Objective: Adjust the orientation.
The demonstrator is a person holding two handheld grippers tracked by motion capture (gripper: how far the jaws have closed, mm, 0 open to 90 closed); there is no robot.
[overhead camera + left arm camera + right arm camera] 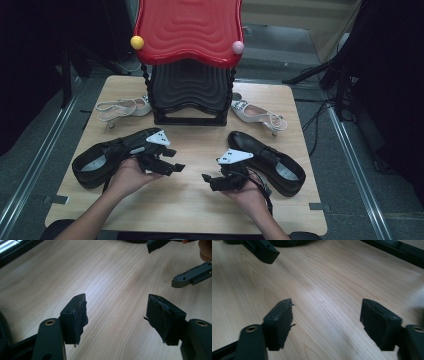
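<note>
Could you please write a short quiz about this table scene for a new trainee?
1. True or false: the left gripper holds a black shoe.
2. How many shoes lie on the table?
3. What stands between the two white sandals: A) a bucket, B) a black rack under a red top, C) a lamp?

Key: 1. False, both grippers are open and empty. 2. Four: two black, two white. 3. B.

Red rack (189, 30), 2 white sandals (125, 107).
</note>
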